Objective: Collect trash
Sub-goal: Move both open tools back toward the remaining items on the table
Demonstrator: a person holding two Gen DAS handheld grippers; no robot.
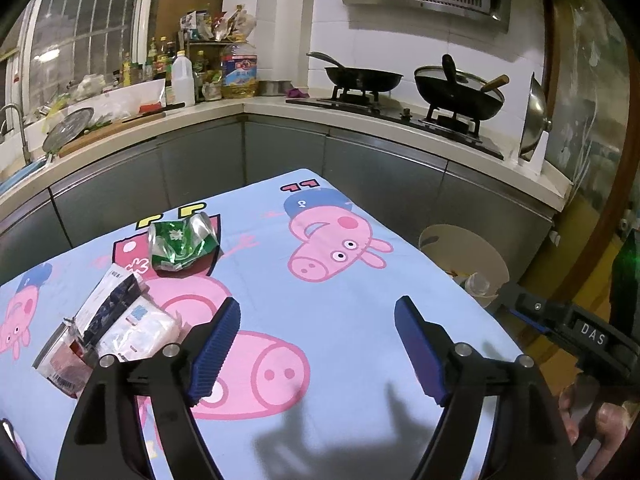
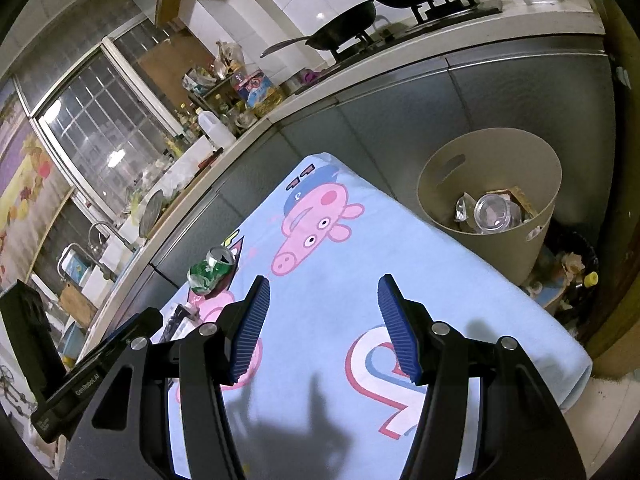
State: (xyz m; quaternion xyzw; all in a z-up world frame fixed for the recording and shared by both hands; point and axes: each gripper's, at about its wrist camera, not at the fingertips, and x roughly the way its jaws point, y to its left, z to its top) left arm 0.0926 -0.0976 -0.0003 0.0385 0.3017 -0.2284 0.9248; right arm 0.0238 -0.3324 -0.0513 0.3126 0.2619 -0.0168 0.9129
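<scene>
A crushed green can lies on the cartoon-print tablecloth, far left of centre. Nearer, a pile of packets and wrappers sits just left of my left gripper, which is open with nothing between its blue pads. In the right wrist view the same can lies beyond and to the left of my right gripper, also open and empty above the cloth. A beige bin with a clear cup and scraps inside stands off the table's right edge.
A kitchen counter wraps round behind the table, with bottles, a sink and a stove holding two woks. The bin's rim shows past the table's right edge. A hand holds the right gripper's body.
</scene>
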